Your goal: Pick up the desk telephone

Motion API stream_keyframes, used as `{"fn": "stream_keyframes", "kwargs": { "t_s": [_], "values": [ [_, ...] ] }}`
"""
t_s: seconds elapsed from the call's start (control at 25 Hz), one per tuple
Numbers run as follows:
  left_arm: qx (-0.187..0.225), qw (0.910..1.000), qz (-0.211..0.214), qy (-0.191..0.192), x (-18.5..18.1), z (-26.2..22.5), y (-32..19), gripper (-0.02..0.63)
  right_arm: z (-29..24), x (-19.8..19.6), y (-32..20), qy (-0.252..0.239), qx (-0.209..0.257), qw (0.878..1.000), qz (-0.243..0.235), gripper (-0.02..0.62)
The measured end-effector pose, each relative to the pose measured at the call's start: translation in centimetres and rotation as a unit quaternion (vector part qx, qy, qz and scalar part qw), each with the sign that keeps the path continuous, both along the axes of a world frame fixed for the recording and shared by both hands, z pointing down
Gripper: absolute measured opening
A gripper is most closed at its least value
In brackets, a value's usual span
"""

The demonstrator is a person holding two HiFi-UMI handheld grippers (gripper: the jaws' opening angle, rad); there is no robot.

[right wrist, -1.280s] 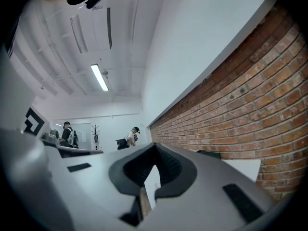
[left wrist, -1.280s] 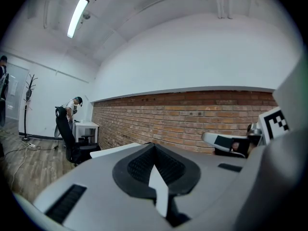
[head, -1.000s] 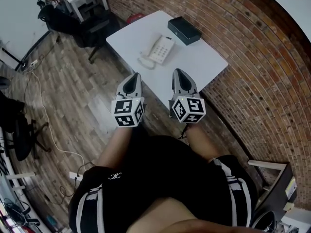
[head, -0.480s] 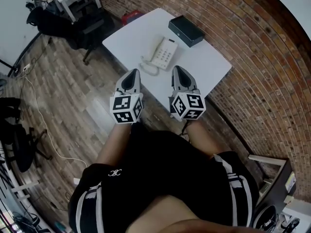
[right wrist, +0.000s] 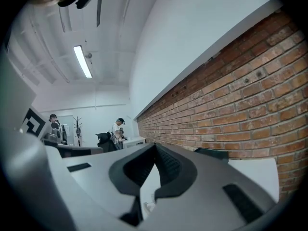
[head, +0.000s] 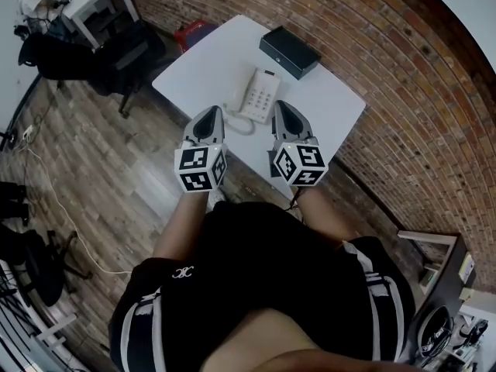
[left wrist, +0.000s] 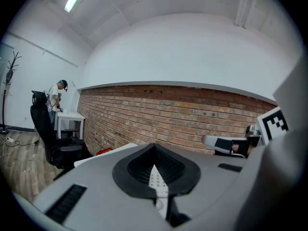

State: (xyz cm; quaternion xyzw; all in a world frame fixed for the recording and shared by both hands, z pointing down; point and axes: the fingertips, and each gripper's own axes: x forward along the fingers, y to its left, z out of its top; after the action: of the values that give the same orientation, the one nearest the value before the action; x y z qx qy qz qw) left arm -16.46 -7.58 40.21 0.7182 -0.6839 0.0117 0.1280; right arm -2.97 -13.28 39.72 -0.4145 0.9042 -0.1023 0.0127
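The white desk telephone [head: 260,93] lies on the white table [head: 333,99], its handset on its left side and a coiled cord trailing toward the table's near edge. My left gripper [head: 208,115] is shut and empty, its tip at the near table edge just left of the phone. My right gripper [head: 280,107] is also shut with nothing in it, its tip just right of the phone's near end. In the left gripper view the phone's keypad [left wrist: 157,179] shows past the shut jaws, with the right gripper [left wrist: 226,144] off to the right.
A black box [head: 289,51] sits on the table beyond the phone, near the brick wall [head: 403,68]. A black office chair [head: 128,53] and a red object [head: 192,31] are left of the table. Far left stands a white desk [head: 97,2] with a person.
Both grippers have moved forward to the table; their tips now flank the phone's near end. The jaws stayed shut.
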Motion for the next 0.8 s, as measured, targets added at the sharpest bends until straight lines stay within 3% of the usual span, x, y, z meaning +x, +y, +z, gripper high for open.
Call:
{"fn": "stream_keyframes", "kwargs": {
  "t_s": [0.52,0.8],
  "values": [
    [-0.041,0.9958,0.082,0.005,-6.3,2.2,-8.5,0.000,2.1,-3.2,-6.6,0.009,-0.033,0.994,0.105,-0.002],
    [-0.089,0.9884,0.122,0.015,-5.7,5.9,-11.6,0.000,5.7,-2.4,-9.2,0.023,-0.079,0.989,0.126,-0.002]
  ]
}}
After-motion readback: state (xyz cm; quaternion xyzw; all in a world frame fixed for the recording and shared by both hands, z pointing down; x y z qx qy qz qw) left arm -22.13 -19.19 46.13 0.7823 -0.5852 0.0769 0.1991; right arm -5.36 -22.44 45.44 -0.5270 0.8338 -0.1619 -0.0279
